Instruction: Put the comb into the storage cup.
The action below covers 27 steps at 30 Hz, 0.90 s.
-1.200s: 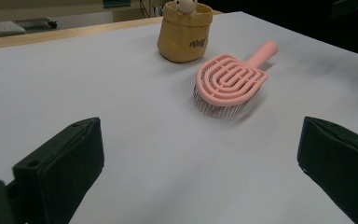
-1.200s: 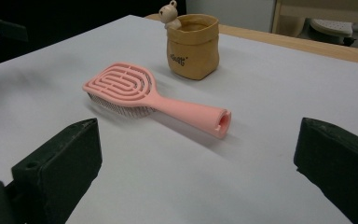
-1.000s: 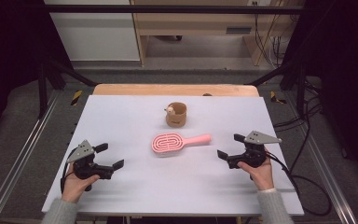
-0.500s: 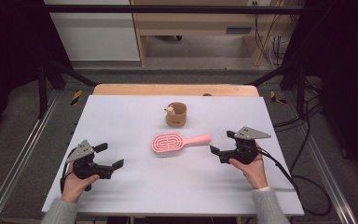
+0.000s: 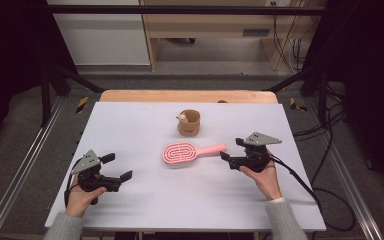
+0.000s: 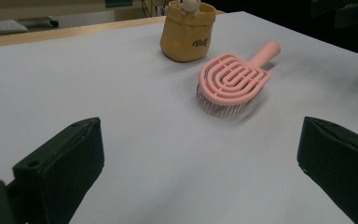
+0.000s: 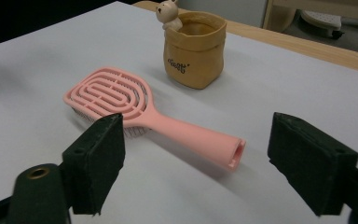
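So far nothing is grasped: the brush [image 5: 192, 152] lies on the worktop [image 5: 130, 125] before the cup [image 5: 189, 122]. Right gripper [image 5: 231, 151], fingers apart and just closing, nears its handle; the left [image 5: 116, 167] waits open, probably idle.

1. The bristles of the pink hairbrush [image 7: 121, 100] are mostly hidden beneath its slotted head; a short fringe is seen in the left gripper view.
2. The lettering on the tan pouch [image 7: 193, 49] is too small to be read.
3. Part of the brush head's near edge is covered by a jaw in the right gripper view.
4. Both jaws of the left gripper [image 6: 200, 168] are cut off by the picture's lower edge.
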{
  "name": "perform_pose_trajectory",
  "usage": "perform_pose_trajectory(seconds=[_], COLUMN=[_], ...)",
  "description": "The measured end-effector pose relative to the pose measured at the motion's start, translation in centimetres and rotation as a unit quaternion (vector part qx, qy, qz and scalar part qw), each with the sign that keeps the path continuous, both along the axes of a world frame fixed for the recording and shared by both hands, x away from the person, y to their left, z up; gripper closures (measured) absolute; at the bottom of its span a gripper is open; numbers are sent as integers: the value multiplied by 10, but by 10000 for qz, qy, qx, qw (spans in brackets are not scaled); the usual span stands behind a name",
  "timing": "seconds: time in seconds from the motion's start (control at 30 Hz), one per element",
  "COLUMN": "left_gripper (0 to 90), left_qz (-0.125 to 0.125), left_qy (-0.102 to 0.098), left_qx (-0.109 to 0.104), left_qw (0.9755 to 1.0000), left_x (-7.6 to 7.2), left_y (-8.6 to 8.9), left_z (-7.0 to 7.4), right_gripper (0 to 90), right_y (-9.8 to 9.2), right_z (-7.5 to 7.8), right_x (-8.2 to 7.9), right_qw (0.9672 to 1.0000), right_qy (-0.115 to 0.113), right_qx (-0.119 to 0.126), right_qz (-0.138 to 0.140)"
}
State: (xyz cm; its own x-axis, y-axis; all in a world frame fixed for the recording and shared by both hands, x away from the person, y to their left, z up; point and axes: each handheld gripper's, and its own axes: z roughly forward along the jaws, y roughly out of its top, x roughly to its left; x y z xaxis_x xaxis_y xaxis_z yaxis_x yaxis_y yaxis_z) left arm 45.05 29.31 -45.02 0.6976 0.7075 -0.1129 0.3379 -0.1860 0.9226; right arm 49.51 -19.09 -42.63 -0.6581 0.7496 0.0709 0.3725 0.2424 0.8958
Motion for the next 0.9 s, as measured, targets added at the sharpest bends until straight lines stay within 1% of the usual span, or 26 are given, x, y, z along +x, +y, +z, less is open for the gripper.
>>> perform_pose_trajectory(seconds=[0.07,0.17,0.23,0.33,0.4,0.47,0.5,0.53,0.6,0.7,0.77,0.83,0.87,0.9], left_gripper=[4,4,4,4,4,4,5,5,4,4,5,5,5,5], left_qz=[10,14,8,15,21,17,20,17,19,20,30,30,27,27], left_qy=[2,1,1,9,12,20,20,18,17,19,26,21,20,20], left_qx=[6,5,8,16,18,29,30,36,35,35,29,34,30,30], left_qw=[10000,10000,10000,10000,10000,10000,10000,10000,10000,10000,10000,10000,10000,10000], left_x=[0,0,0,0,1,1,1,1,1,1,1,1,1,1], left_y=[0,0,0,0,0,0,0,0,0,1,1,1,1,1], left_z=[0,0,0,-1,-1,-1,-1,-1,-1,-1,-2,-2,-2,-2], right_gripper=[248,273,305,373,385,412,448,448,491,512,555,570,599,599], right_y=[2,4,6,10,10,11,12,12,14,16,20,21,22,22], right_z=[0,-1,-1,-3,-3,-4,-4,-4,-4,-4,-4,-4,-5,-5], right_x=[2,3,5,9,10,11,13,13,16,18,21,22,25,25], right_qw=[10000,9999,9999,9997,9997,9997,9998,9998,9997,9997,9997,9997,9997,9997], right_qy=[51,90,92,177,193,189,169,169,179,185,166,171,195,195], right_qx=[-18,-39,-63,-26,-40,-82,-107,-107,-117,-145,-163,-163,-149,-149], right_qz=[69,78,92,144,134,111,80,80,80,85,86,81,64,64])
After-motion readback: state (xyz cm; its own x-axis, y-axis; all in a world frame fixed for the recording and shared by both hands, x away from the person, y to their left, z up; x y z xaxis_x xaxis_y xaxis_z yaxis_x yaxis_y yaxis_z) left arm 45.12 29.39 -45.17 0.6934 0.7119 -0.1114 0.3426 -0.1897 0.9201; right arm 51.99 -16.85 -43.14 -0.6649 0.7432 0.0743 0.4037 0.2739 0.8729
